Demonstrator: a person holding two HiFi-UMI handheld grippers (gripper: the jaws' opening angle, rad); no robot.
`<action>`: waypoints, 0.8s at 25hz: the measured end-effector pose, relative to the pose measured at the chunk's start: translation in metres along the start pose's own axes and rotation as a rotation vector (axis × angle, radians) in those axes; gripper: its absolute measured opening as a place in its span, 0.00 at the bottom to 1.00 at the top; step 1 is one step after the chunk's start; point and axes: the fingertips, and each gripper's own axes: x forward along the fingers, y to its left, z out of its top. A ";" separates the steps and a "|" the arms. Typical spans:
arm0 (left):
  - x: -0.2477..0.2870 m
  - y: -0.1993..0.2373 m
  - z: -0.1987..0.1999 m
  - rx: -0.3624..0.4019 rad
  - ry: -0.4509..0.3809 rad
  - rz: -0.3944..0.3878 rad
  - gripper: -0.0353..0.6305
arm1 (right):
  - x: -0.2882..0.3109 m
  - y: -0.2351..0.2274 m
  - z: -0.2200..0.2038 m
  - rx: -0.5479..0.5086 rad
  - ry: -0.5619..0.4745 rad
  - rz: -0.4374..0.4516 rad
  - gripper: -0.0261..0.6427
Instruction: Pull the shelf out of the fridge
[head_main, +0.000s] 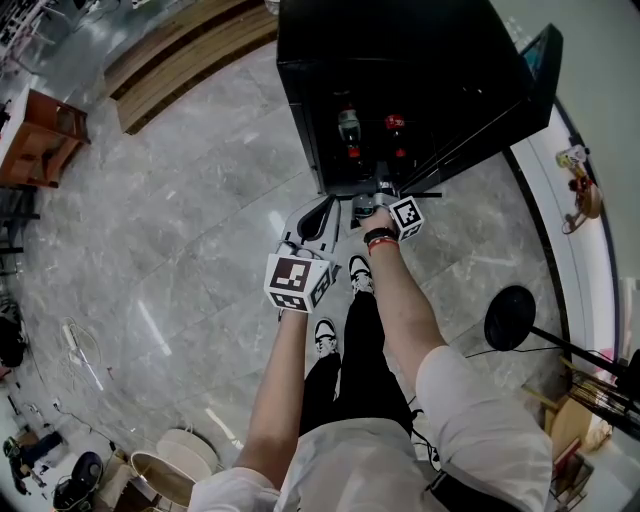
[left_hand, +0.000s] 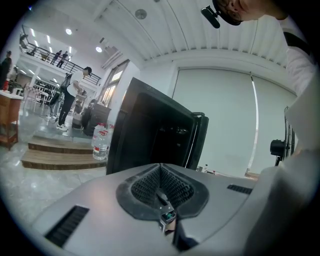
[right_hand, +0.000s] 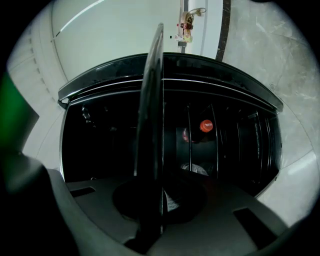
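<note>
A black fridge (head_main: 400, 60) stands on the marble floor with its door (head_main: 510, 100) swung open to the right. In the right gripper view the fridge (right_hand: 100, 130) is turned on its side, and the dark shelf (right_hand: 152, 125) runs edge-on from the cabinet straight into my right gripper (right_hand: 159, 200). Its jaws are shut on the shelf's front edge. In the head view my right gripper (head_main: 375, 195) is at the fridge mouth. My left gripper (head_main: 322, 210) hangs just left of it, and in its own view my left gripper (left_hand: 161, 187) is shut and empty.
Red-capped bottles (head_main: 395, 125) lie inside the fridge; one red-capped bottle (right_hand: 206, 125) shows behind the shelf. Water bottles (left_hand: 101, 142) stand left of the fridge by wooden steps (head_main: 180, 50). A black round stand base (head_main: 523, 317) sits to the right, and my feet (head_main: 360, 275) are right before the fridge.
</note>
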 end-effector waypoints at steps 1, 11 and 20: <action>-0.001 -0.001 0.000 -0.001 0.000 -0.002 0.08 | -0.002 0.000 -0.001 0.000 0.004 0.004 0.08; -0.011 -0.006 0.005 -0.008 -0.006 -0.007 0.08 | -0.028 -0.001 -0.004 0.008 0.003 0.008 0.08; -0.023 -0.007 0.005 -0.016 -0.005 -0.001 0.08 | -0.057 -0.003 -0.005 -0.044 0.048 -0.021 0.07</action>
